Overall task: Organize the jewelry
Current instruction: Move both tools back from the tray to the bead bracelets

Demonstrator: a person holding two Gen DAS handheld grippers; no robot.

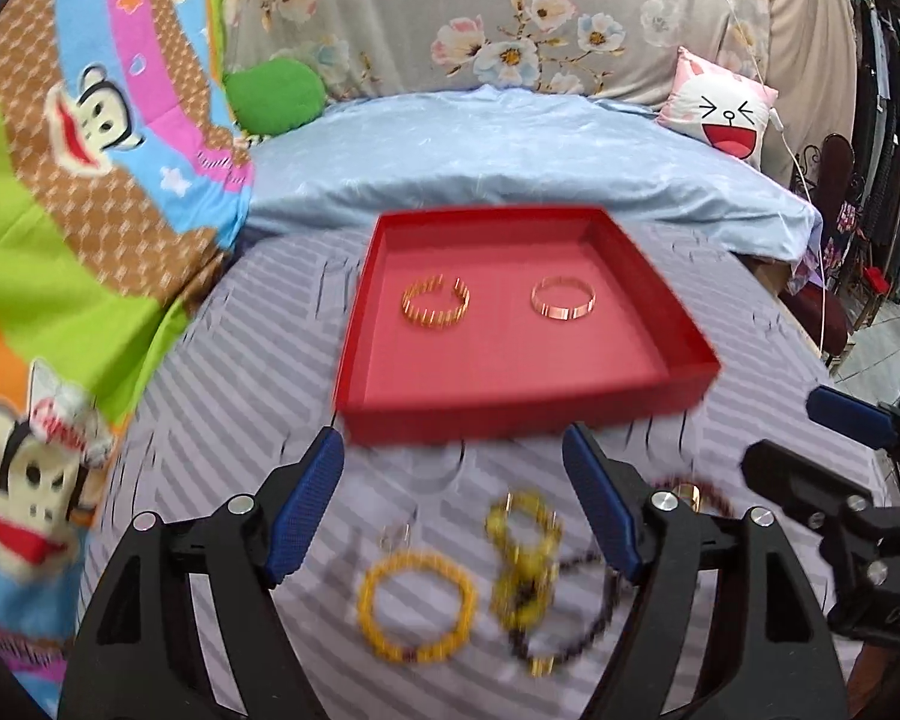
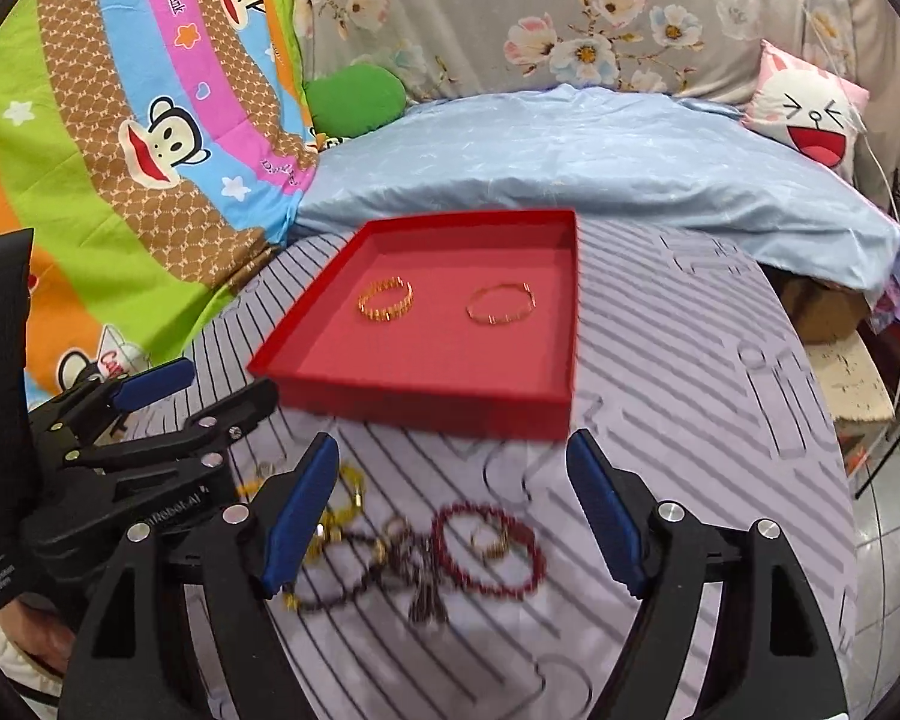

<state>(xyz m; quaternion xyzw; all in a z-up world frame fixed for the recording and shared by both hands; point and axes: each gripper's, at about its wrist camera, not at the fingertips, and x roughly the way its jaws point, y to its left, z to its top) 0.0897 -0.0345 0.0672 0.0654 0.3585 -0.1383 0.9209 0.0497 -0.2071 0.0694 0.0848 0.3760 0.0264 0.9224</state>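
A red tray [image 1: 510,414] lies on the striped cloth and holds two bangles, a ribbed gold bangle [image 1: 436,303] and a thin rose-gold bangle [image 1: 563,299]. In front of the tray lie a yellow bead bracelet [image 1: 417,606], a yellow chain pile [image 1: 522,558] and a dark bead strand [image 1: 576,618]. My left gripper [image 1: 450,438] hangs open above these, with nothing between its fingers. In the right wrist view the tray [image 2: 414,402] sits ahead, and a red bead bracelet [image 2: 489,549] rings a gold ring [image 2: 491,540]. My right gripper [image 2: 450,441] is open and empty above it. The left gripper [image 2: 210,390] shows at the left.
A light blue quilt [image 1: 510,150] is bunched behind the tray. A cartoon blanket [image 1: 90,180] rises on the left, with a green cushion [image 1: 273,93] and a white pillow [image 1: 720,114] at the back. The cloth's right edge drops to a cardboard box [image 2: 822,306] and tiled floor [image 2: 894,516].
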